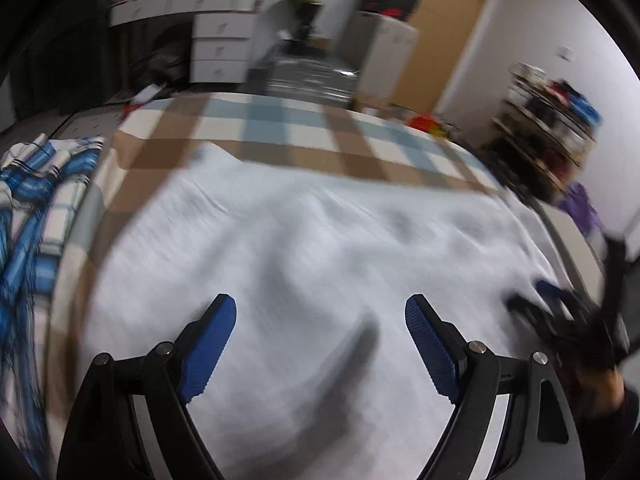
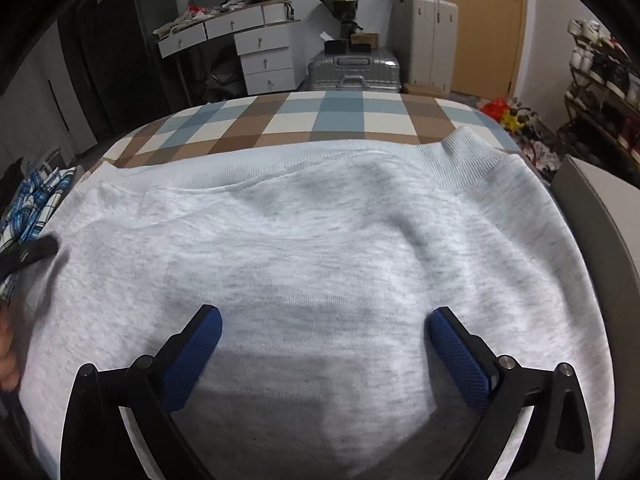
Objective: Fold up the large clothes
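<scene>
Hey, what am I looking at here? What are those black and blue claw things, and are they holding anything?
Each claw is a hand-held gripper with a camera behind its fingers. One picture looks out from the left gripper, the other from the right gripper. Both are open and hold nothing. Under them a grey sweatshirt lies spread on a checked bed cover. A blue plaid garment lies bunched at the left. The left picture is blurred.
</scene>
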A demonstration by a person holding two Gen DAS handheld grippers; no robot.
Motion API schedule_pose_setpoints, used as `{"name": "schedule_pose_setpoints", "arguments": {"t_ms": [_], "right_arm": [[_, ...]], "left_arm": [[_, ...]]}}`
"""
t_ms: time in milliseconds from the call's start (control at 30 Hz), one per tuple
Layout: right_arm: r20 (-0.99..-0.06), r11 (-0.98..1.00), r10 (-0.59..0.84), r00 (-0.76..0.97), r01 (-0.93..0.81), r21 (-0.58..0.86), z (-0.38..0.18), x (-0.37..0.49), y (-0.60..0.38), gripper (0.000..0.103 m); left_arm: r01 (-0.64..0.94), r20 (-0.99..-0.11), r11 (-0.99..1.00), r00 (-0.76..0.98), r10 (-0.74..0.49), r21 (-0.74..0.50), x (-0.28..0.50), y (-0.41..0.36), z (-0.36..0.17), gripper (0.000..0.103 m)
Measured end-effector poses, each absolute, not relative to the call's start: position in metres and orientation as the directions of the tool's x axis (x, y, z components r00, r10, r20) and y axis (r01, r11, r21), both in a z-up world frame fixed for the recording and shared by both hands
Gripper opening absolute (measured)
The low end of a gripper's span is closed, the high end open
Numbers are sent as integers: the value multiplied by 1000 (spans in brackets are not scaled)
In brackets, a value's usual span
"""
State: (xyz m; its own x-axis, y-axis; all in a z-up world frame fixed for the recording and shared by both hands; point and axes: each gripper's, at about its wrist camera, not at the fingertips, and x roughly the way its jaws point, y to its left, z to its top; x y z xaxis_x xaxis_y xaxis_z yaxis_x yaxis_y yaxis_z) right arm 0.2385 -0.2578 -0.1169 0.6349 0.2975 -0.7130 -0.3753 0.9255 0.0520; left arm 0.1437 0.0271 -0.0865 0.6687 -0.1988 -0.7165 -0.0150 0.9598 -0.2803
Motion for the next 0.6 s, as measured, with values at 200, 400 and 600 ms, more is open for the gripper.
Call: {"name": "schedule_pose_setpoints", "arguments": {"t_ms": [200,400,600], "right_arm": [[-753,966,205,625,-251,55,-103,220,-246,103],[-724,873,181,666,-447,-193,-114,188,-178,103],[-715,876,312,626,-480,-38,-115,175,-237,103]], "left_arm": [[50,-745,994,658,-109,-102,126,-6,-113,84],[55,-742,993,661,-116,-106,129,-7,-115,85],[50,-734,993,669,-116,-111,124,-7,-113,85]]}}
